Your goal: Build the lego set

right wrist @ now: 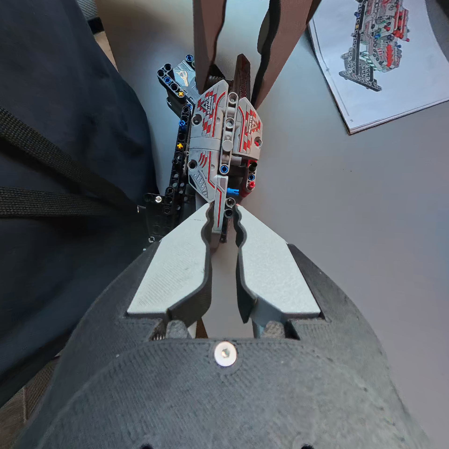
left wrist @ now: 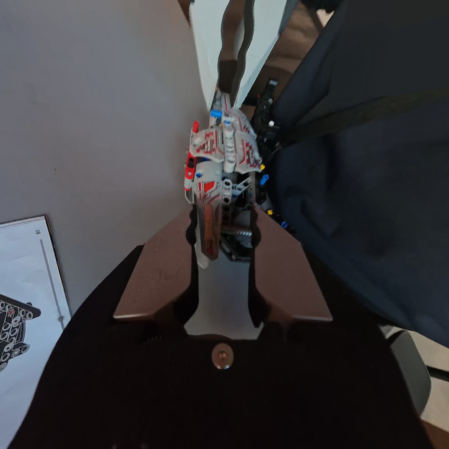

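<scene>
there, both tools [left wrist: 223, 213] [right wrist: 223, 209] on lego model [right wrist: 223, 136]

Glossy plastic lego model [right wrist: 226, 136], matt paper booklet [right wrist: 379, 73], dark cloth [right wrist: 60, 121], smooth matt grey table [right wrist: 340, 218]

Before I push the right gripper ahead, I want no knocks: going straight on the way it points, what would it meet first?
The right gripper already has the lego model between its fingertips, so it would press further into that. Beyond the model, the left gripper holds the far end.
</scene>
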{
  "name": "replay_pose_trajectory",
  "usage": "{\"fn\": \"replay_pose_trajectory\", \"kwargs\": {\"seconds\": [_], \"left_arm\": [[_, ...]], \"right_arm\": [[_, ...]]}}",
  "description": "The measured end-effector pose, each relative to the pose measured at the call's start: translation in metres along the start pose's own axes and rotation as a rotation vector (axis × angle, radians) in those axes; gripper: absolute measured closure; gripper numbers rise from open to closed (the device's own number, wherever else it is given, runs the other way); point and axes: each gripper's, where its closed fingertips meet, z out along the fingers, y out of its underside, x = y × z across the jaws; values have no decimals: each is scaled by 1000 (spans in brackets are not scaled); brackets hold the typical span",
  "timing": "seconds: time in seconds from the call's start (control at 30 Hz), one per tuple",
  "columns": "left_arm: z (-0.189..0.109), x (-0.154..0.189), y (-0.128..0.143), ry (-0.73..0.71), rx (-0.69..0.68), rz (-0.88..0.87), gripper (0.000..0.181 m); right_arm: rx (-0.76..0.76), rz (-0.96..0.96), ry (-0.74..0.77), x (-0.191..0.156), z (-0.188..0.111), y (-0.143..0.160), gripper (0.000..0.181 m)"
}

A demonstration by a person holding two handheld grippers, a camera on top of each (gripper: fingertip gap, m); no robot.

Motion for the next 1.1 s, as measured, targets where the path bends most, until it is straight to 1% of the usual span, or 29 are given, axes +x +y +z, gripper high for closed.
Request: {"fn": "replay_pose_trajectory", "kwargs": {"seconds": [0.03, 0.07, 0.13, 0.17, 0.23, 0.3, 0.37, 0.43, 0.5, 0.7, 0.83, 0.97, 1.03, 1.1], "left_arm": [[-2, 2, -5, -7, 28, 5, 139], [-3, 4, -9, -17, 50, 9, 137], [-5, 5, -17, -48, 87, 9, 123], [-4, 5, -21, -59, 104, 12, 120], [-2, 10, -34, -56, 155, 28, 118], [4, 15, -42, -44, 179, 28, 125], [13, 15, -38, -50, 145, 33, 128], [16, 9, -36, -97, 137, 55, 136], [16, 8, -35, -107, 139, 53, 141], [15, 9, -32, -142, 133, 67, 140], [17, 10, -31, -168, 123, 77, 131], [18, 10, -28, -188, 124, 74, 129], [12, 10, -26, -217, 120, 90, 128], [0, 11, -23, -216, 145, 55, 127]], "right_arm": [[-5, 1, -7, 0, 0, 0, 167], [-16, -3, -10, 0, 0, 0, 167], [-50, -22, -10, 0, 1, 0, 167], [-67, -30, -13, -1, 1, 0, 167], [-94, -35, -27, -1, 3, -1, 167], [-113, -42, -36, -2, 4, -2, 167], [-131, -47, -41, -2, 4, -2, 167], [-142, -42, -54, -3, 4, -2, 167], [-157, -58, -65, -4, 4, -2, 167], [-232, -95, -54, -4, 6, -3, 167], [-263, -107, -31, -4, 6, -2, 167], [-284, -147, -1, -5, 7, -3, 167], [-281, -150, 9, -5, 7, -3, 167], [-274, -146, 13, -4, 7, -3, 167]]}}
